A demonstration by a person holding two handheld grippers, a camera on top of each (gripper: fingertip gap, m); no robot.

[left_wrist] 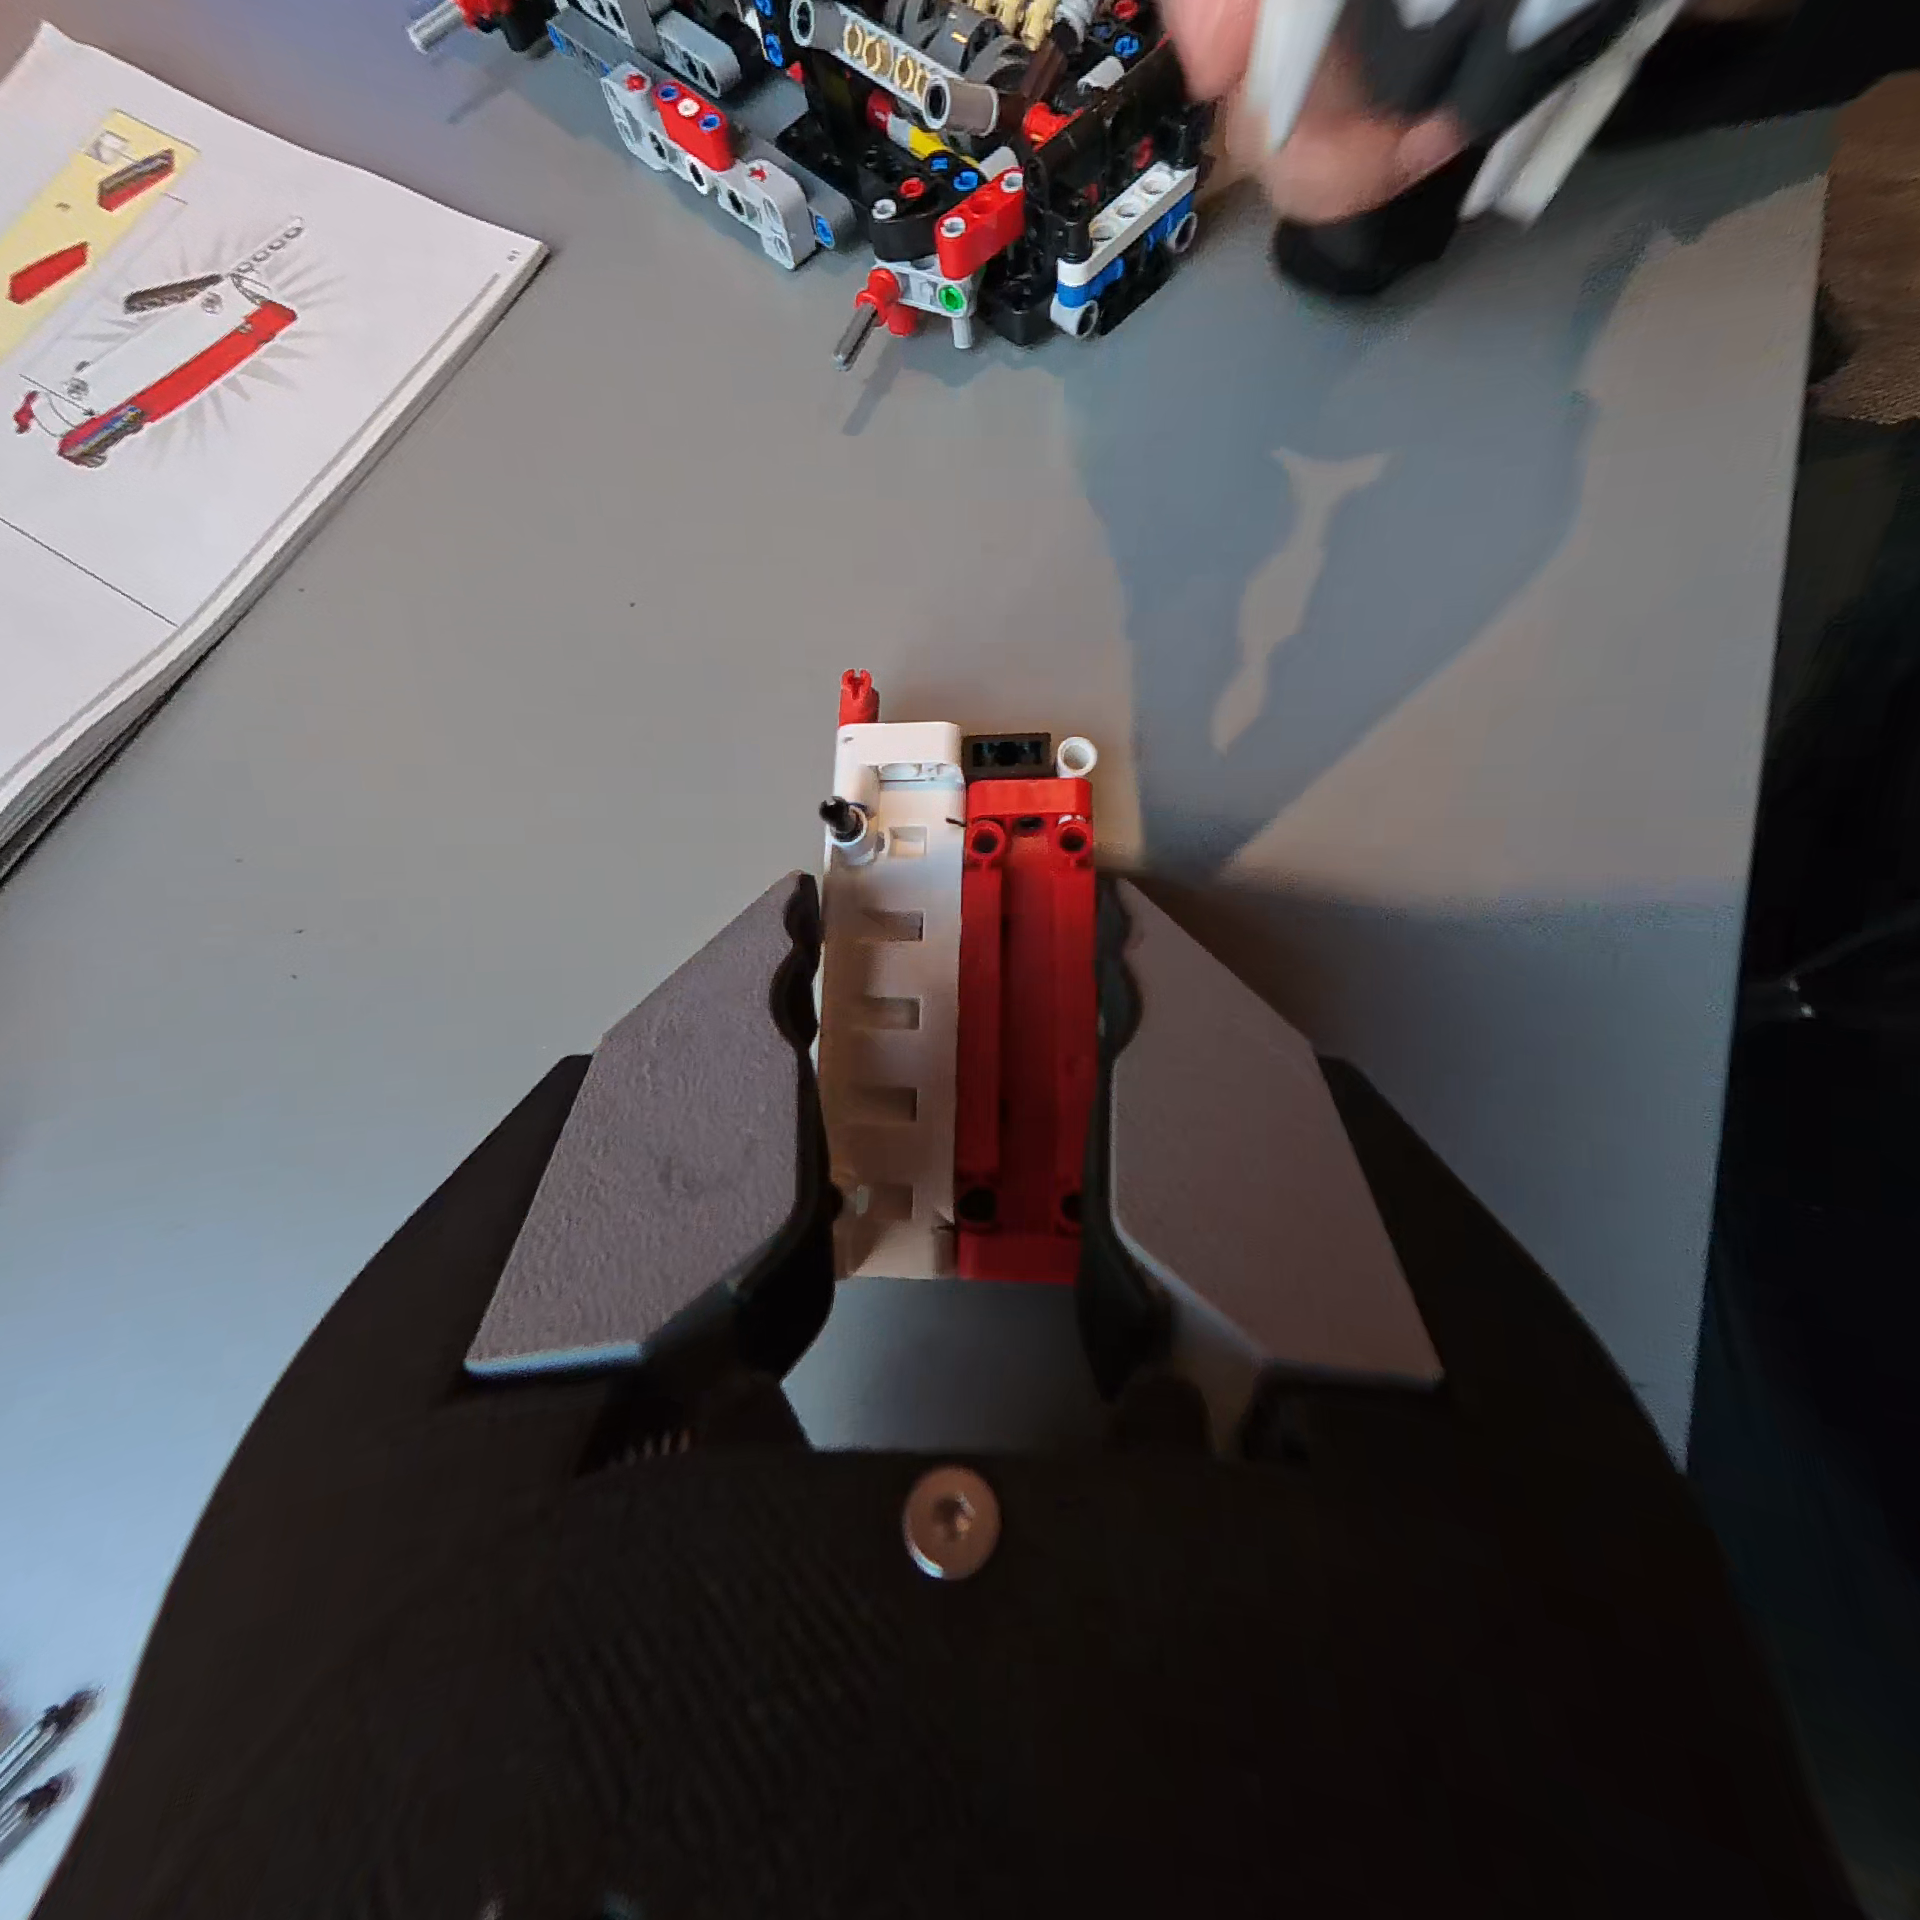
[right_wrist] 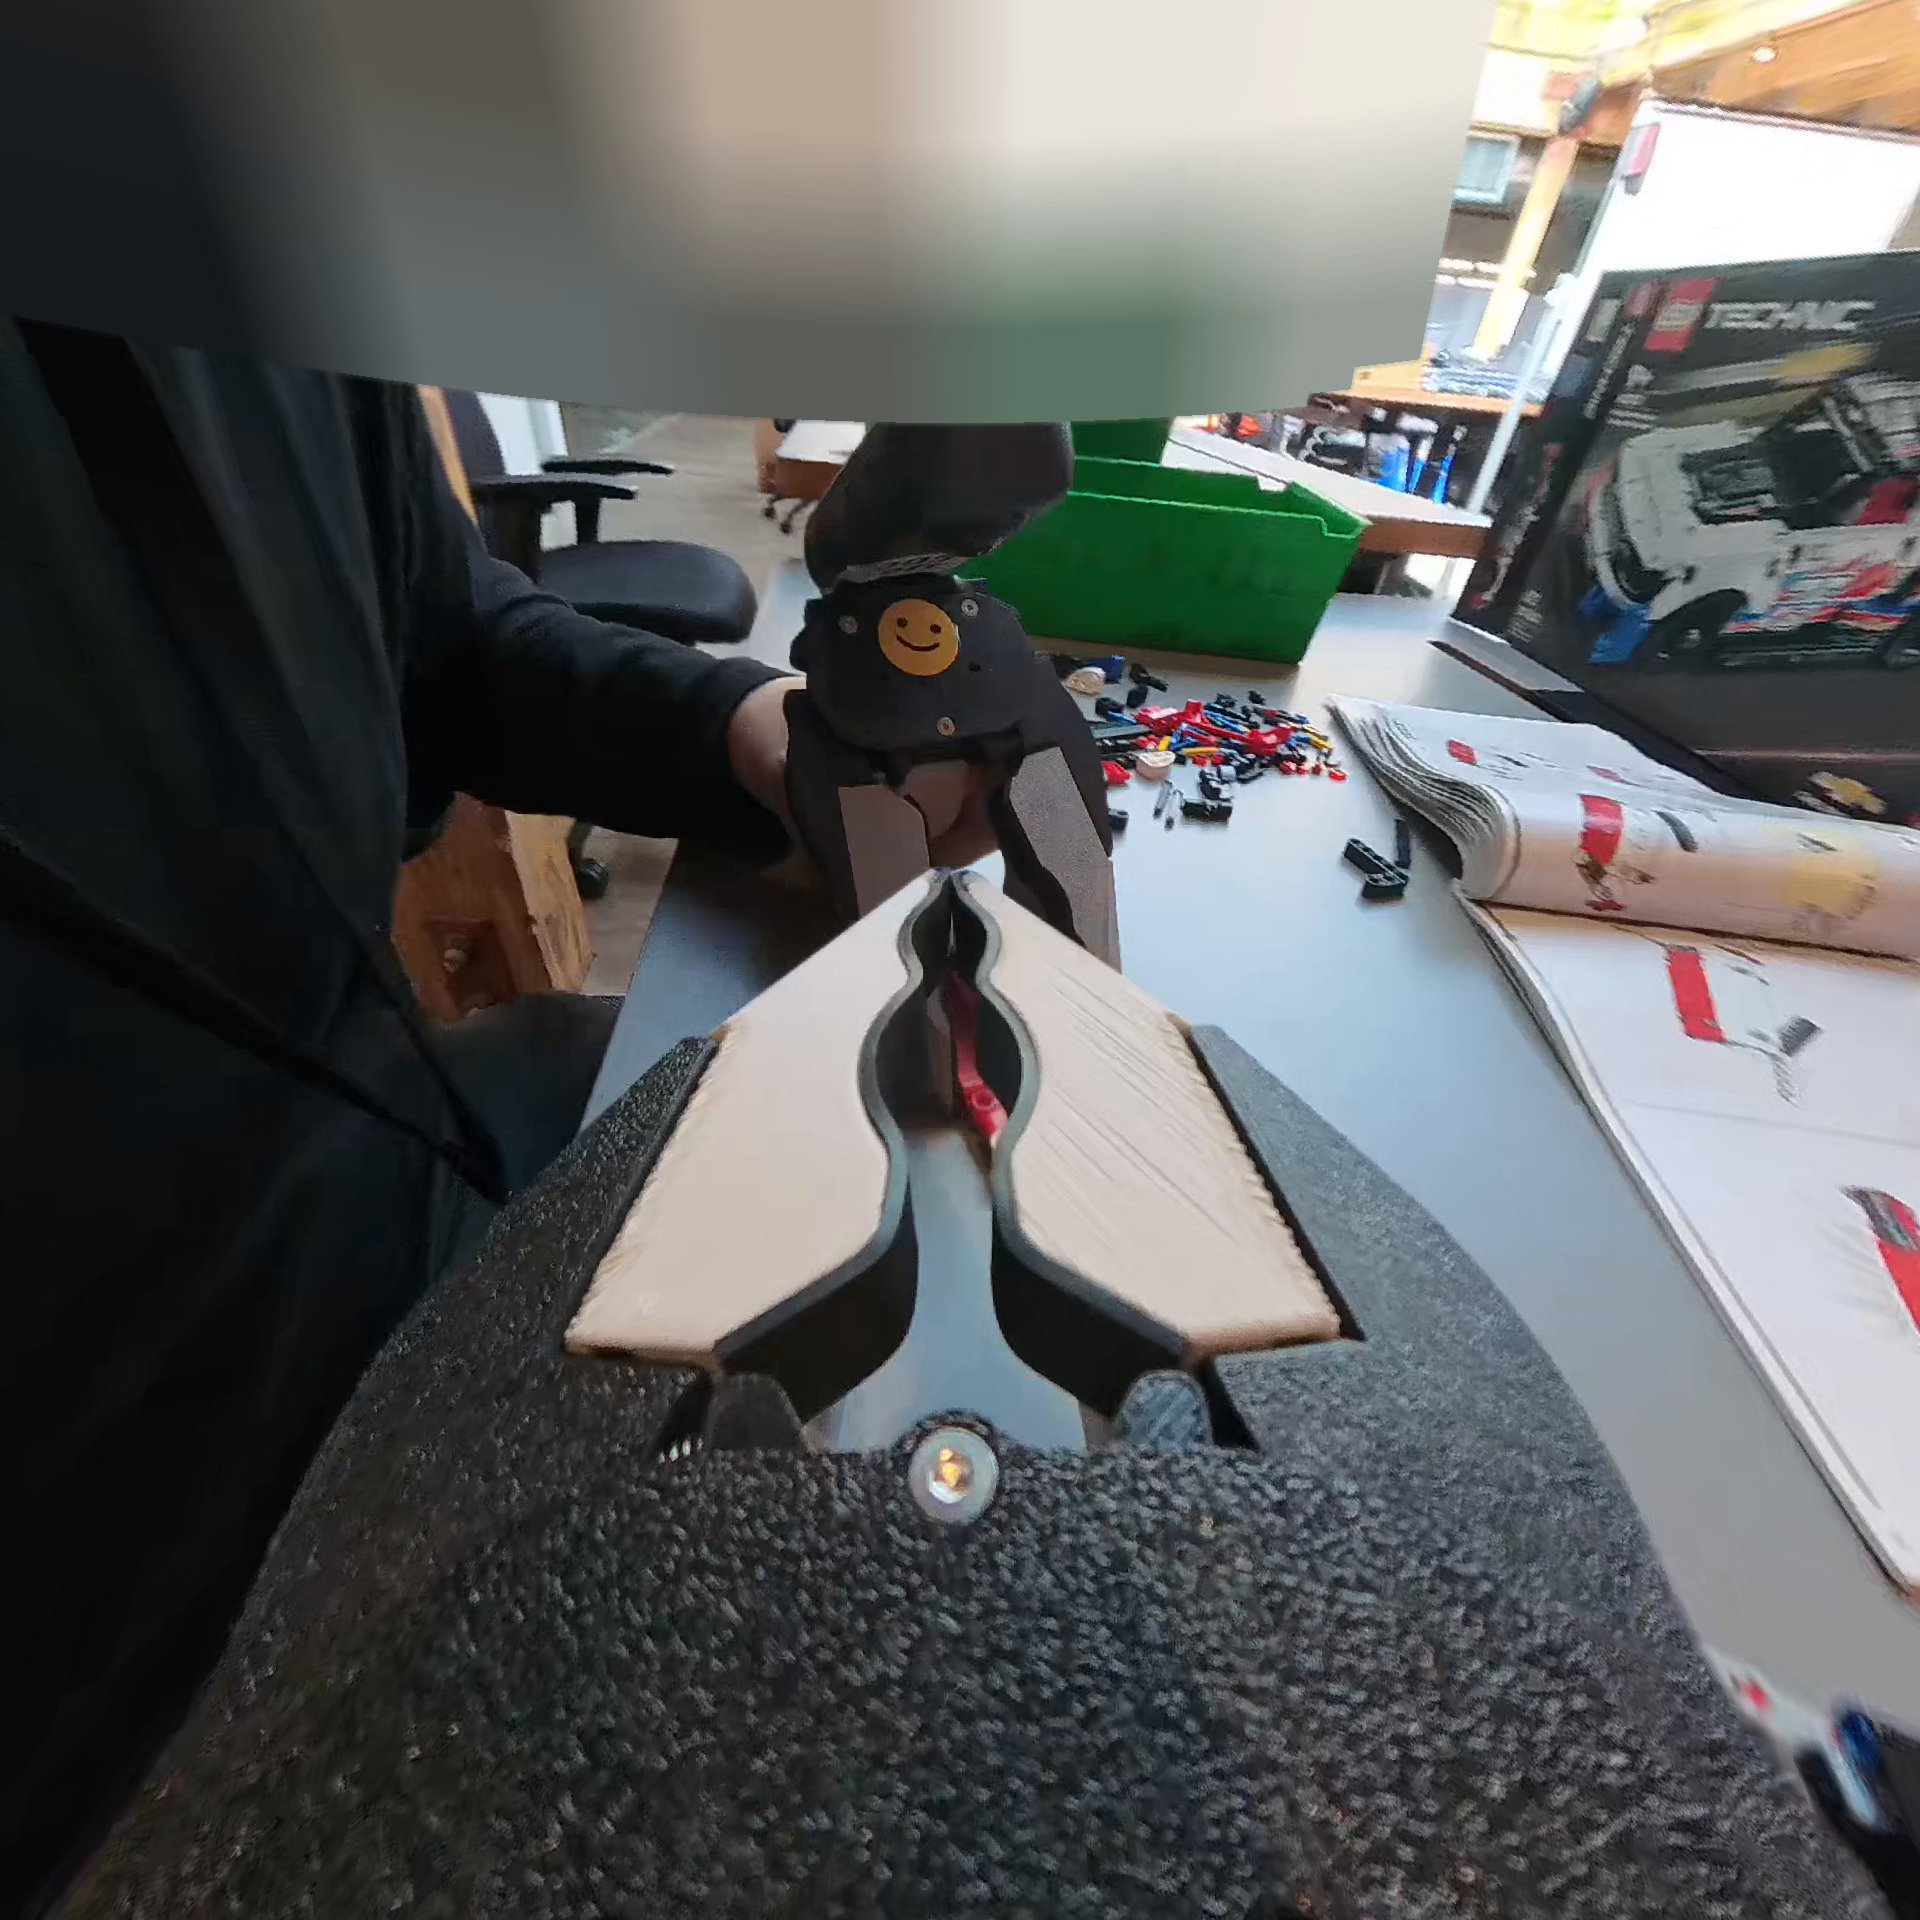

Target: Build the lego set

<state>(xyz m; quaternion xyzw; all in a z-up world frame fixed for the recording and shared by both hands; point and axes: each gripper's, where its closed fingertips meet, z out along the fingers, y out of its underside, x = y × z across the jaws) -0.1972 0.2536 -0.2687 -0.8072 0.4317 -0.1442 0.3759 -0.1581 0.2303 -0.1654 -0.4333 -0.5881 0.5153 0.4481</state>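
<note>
Left gripper (left_wrist: 961,894) clamps a white-and-red lego subassembly (left_wrist: 961,997) at frame centre over the grey table (left_wrist: 520,831), right gripper (right_wrist: 951,883) pinched nearly closed on a small red piece (right_wrist: 971,1049).

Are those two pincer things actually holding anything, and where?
The left hand-held gripper clamps a white-and-red Lego panel by its long sides. The right hand-held gripper is shut on a small red piece.

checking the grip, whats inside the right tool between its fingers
A small red piece shows in the gap between the right tool's tan fingers, whose tips meet. Only part of it is visible; the fingers cover the rest, so its shape is unclear.
</note>
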